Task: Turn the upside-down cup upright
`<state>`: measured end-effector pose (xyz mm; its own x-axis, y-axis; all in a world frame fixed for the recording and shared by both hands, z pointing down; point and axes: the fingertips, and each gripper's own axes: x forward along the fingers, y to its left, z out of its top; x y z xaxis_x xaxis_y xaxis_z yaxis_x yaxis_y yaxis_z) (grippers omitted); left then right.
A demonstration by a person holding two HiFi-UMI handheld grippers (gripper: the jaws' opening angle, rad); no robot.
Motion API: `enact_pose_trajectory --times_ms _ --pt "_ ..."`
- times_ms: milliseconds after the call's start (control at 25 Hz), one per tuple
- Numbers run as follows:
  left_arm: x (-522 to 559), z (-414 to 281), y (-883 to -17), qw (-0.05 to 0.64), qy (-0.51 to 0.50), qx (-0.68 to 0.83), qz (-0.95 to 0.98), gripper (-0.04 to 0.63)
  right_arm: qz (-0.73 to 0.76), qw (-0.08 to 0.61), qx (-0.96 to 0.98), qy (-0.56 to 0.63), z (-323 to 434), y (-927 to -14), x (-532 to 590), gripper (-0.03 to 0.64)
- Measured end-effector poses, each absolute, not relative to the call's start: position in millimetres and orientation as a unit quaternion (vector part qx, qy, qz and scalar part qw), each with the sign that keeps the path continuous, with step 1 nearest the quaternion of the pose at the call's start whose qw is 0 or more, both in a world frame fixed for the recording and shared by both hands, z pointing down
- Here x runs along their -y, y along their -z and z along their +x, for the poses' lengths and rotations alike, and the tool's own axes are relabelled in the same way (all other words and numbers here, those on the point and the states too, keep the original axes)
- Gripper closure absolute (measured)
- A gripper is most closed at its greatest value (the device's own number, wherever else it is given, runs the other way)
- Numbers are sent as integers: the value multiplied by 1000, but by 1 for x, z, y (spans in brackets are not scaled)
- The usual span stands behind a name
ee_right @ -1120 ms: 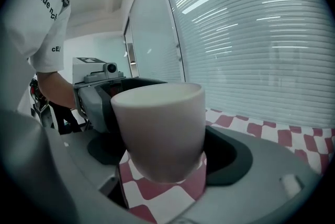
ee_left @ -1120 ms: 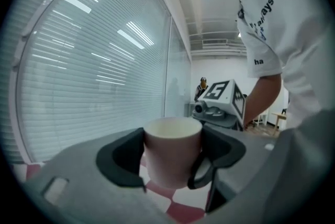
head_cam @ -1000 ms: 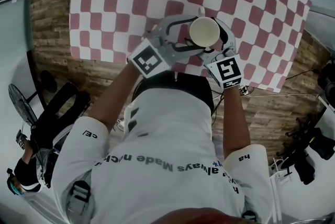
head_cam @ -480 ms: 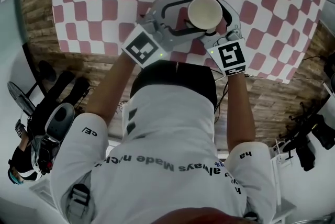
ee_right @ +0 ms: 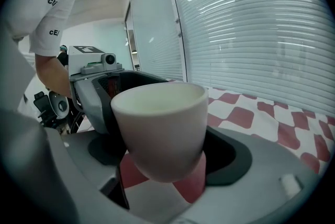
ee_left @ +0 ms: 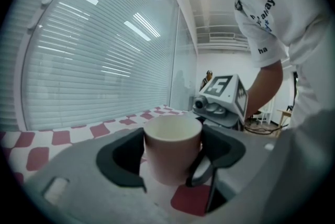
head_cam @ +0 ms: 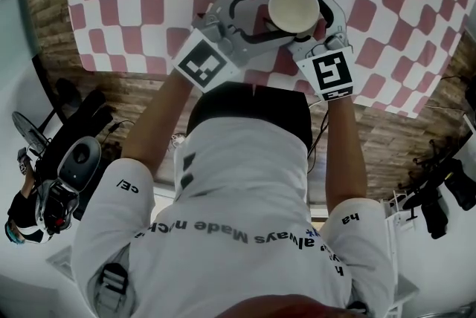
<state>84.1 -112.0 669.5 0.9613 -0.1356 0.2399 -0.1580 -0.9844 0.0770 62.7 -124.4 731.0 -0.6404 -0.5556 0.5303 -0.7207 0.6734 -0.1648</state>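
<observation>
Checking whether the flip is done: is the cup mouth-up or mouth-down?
Upright: the cup shows its open mouth facing up in the head view, and both gripper views show the rim on top, base below.

Bright, even indoor light; strong fisheye warp, dark vignetted corners, soft edges
</observation>
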Motion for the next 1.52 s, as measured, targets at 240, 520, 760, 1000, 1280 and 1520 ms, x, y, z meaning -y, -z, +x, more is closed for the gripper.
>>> enact_pose_trajectory --times_ms 240,520,760,1000,1280,1520 --pt "115 87 -681 54 -123 76 988 249 356 229 886 -191 65 -743 126 178" --pt "118 91 -696 61 -128 78 987 249 352 237 884 -194 69 -758 128 179" --pt "119 91 -706 63 -134 81 986 249 349 246 883 -194 69 -768 128 181" --pt "118 94 -707 58 -135 78 986 249 345 241 886 -193 70 -769 128 183" --pt "115 95 -707 36 -151 77 985 249 343 248 888 -179 70 -770 127 184" --pt "111 95 -709 44 -159 87 982 246 343 264 885 -171 71 -772 122 174"
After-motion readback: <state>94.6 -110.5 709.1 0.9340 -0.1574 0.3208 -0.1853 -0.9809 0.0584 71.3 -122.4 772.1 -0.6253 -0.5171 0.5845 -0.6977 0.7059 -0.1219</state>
